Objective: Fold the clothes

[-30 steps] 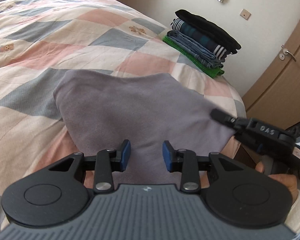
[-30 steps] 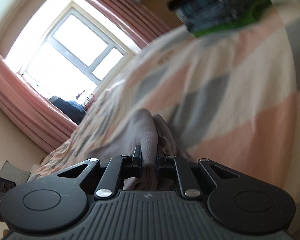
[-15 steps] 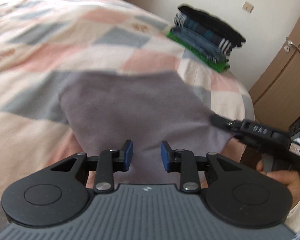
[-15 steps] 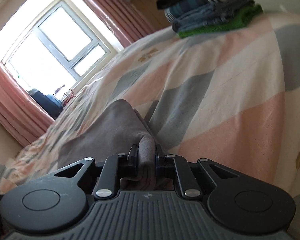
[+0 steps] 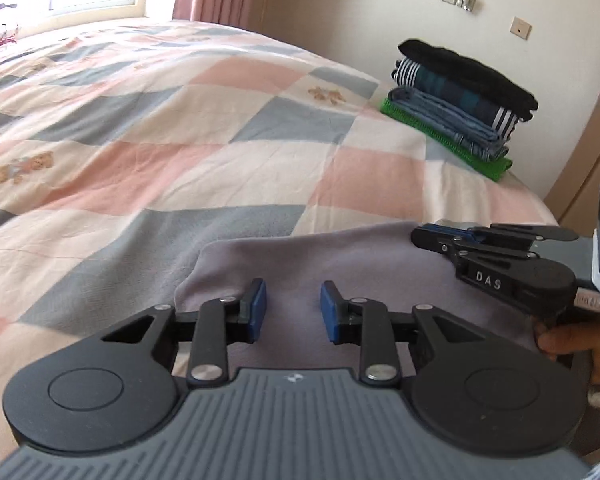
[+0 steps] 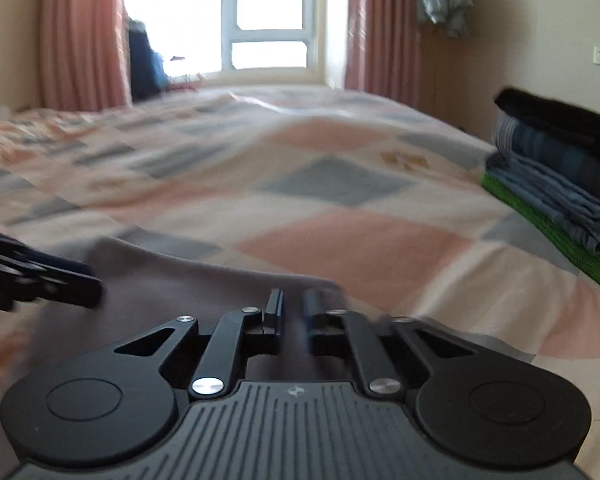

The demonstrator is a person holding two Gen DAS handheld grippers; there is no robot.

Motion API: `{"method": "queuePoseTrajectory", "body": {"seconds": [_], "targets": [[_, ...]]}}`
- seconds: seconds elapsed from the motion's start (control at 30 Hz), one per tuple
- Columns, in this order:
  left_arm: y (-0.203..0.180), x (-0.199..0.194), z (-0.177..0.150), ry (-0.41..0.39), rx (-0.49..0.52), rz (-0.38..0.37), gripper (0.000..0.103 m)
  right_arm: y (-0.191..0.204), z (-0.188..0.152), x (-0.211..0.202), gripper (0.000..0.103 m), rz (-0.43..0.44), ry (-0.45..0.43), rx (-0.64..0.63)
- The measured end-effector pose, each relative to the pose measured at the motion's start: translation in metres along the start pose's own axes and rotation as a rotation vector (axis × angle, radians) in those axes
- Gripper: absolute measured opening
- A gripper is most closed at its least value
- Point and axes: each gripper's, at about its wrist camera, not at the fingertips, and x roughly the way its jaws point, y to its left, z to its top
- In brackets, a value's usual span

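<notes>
Item one, nearest: left gripper (image 5: 293,311), blue pads parted with nothing between them, held over the near part of a grey garment (image 5: 364,264).

Item two: the grey garment, soft matte mauve-grey cloth, lying flat at the near edge of the bed (image 5: 220,120), its far hem a slightly wavy line and its left corner rounded and a little lifted.

Item three: right gripper (image 5: 424,235), at the garment's right end, turned on its side; in the left wrist view its jaws lie together, and no cloth is seen between them. A hand (image 5: 568,338) grips its handle.

Item four: checked quilt in pink, cream and grey-blue, covering the bed.

Item five, farthest: stack of folded clothes (image 5: 460,104) near the bed's far right corner, green at the bottom, blue and striped pieces between, black on top.
</notes>
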Motion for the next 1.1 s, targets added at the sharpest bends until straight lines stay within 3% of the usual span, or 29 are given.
{"method": "queuePoseTrajectory", "body": {"seconds": [0.17, 0.23, 0.27, 0.43, 0.57, 0.63, 0.7, 0.87, 1.0, 1.1], "targets": [[0.002, -0.005, 0.001, 0.003, -0.032, 0.016, 0.024, -0.054, -0.029, 0.016, 0.0, -0.067, 0.076, 0.231], [-0.002, -0.027, -0.001, -0.027, -0.035, 0.025, 0.022, -0.079, -0.037, -0.002, 0.001, 0.003, 0.046, 0.359], [-0.005, -0.039, -0.003, -0.04, -0.043, 0.024, 0.022, -0.085, -0.038, -0.016, 0.007, 0.0, 0.025, 0.383], [-0.032, -0.094, -0.035, -0.074, -0.043, -0.005, 0.022, -0.073, -0.041, -0.099, 0.011, 0.017, -0.131, 0.351], [-0.06, -0.103, -0.071, -0.043, 0.003, -0.031, 0.024, -0.023, -0.054, -0.131, 0.01, 0.087, -0.172, 0.195], [-0.066, -0.094, -0.087, -0.005, -0.006, -0.029, 0.025, 0.0, -0.067, -0.123, 0.014, 0.014, -0.103, 0.087], [-0.073, -0.092, -0.094, 0.018, 0.022, 0.032, 0.027, 0.004, -0.08, -0.107, 0.014, -0.051, -0.049, 0.061], [-0.088, -0.122, -0.093, -0.053, 0.061, 0.048, 0.024, -0.005, -0.071, -0.124, 0.015, -0.039, -0.078, 0.162], [-0.094, -0.11, -0.096, 0.011, 0.067, 0.077, 0.024, -0.005, -0.072, -0.14, 0.025, -0.029, -0.106, 0.194], [-0.095, -0.097, -0.095, 0.084, 0.035, 0.125, 0.027, -0.006, -0.08, -0.123, 0.028, -0.048, -0.012, 0.21]]}}
